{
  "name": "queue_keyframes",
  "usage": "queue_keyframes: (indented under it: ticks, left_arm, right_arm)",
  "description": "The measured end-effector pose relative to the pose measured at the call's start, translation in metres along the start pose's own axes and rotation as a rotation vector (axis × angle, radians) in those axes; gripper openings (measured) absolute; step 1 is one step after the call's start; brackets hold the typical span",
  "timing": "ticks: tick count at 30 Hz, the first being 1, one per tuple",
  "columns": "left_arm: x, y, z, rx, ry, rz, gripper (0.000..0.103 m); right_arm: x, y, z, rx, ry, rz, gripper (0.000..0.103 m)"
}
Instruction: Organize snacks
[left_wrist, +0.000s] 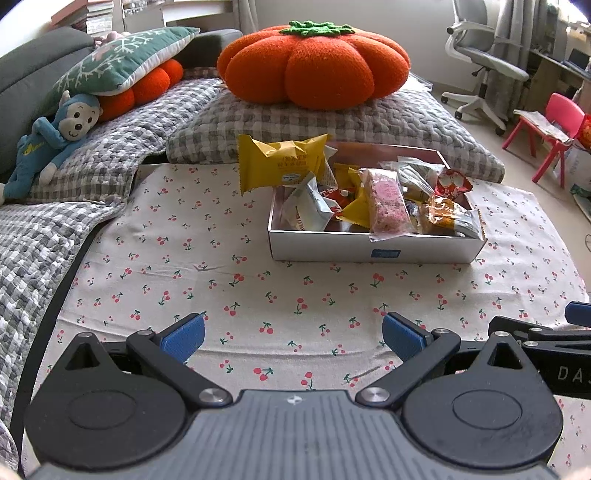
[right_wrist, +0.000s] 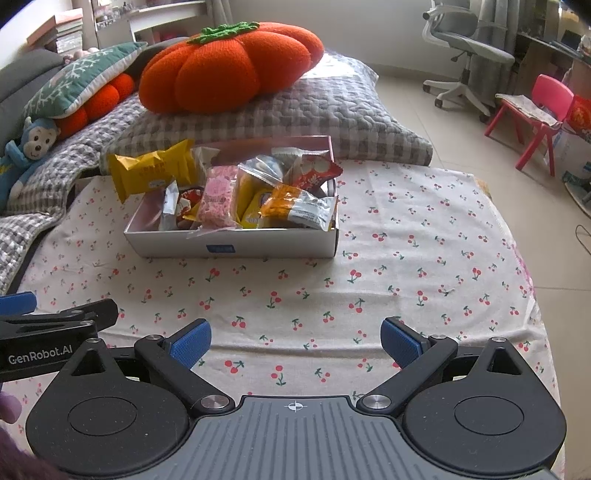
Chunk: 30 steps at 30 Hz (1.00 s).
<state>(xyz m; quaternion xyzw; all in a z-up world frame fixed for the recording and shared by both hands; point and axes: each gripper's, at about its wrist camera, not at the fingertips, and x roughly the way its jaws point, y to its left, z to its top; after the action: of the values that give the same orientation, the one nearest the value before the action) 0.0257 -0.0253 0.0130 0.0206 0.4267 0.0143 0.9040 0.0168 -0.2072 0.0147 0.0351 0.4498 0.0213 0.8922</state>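
- On the cherry-print cloth sat a shallow white box, ahead of both grippers and well apart from them.
- Box was piled with snack packets: pink wrapped bar lying across the middle, white-grey pouch at its left end, red-white packet toward the far right, orange-clear bag at the near right corner.
- Yellow packet leaned on the box's far-left corner, partly over the rim, tilted up.
- Left gripper had its blue pads spread wide, nothing between them, hovering low over bare cloth.
- Right gripper likewise wide apart and empty, over cloth nearer the table's right side.
- In the right wrist view the left gripper's black arm and one blue tip showed at the left edge; in the left wrist view the right gripper showed at the right edge. The two sat side by side, close.
- Behind the box: grey checked cushion with an orange pumpkin pillow on top.
- Blue monkey plush lay on the sofa at far left, under a green snowflake pillow.
- White office chair and pink child's chair stood on the floor at right.
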Motion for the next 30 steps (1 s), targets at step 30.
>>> queue_keyframes:
  ticks: [30]
  left_arm:
    - [-0.0013,-0.0018,-0.0013,0.01,0.006,-0.006,0.103]
  right_arm:
    - [-0.0006,0.0016,-0.0011,-0.006,0.002,0.0,0.1]
